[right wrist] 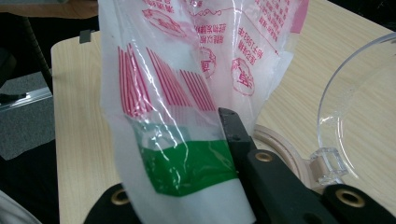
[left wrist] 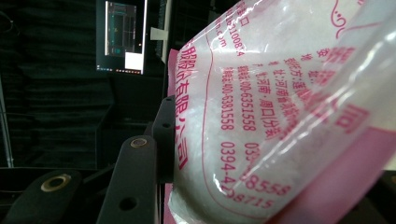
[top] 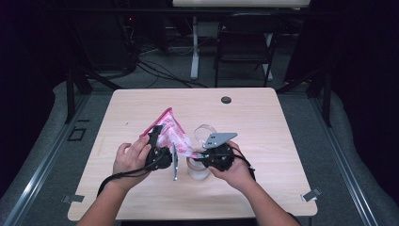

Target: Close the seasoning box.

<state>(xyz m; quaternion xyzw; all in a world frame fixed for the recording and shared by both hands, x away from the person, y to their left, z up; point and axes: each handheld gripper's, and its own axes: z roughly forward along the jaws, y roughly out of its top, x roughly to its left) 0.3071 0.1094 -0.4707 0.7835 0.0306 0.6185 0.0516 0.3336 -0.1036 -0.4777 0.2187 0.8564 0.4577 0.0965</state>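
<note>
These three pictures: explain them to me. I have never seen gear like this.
A person sits at a wooden table with a hand-held claw in each hand. One picture looks down from above. The other two come from small cameras riding on each claw, looking along its black jaws. Both claws grip one plastic bag, printed in pink and holding white grains. The left claw holds its upper part and the right claw its lower end, which has a green band. Below the bag stands a clear jar with its hinged lid open.
</note>
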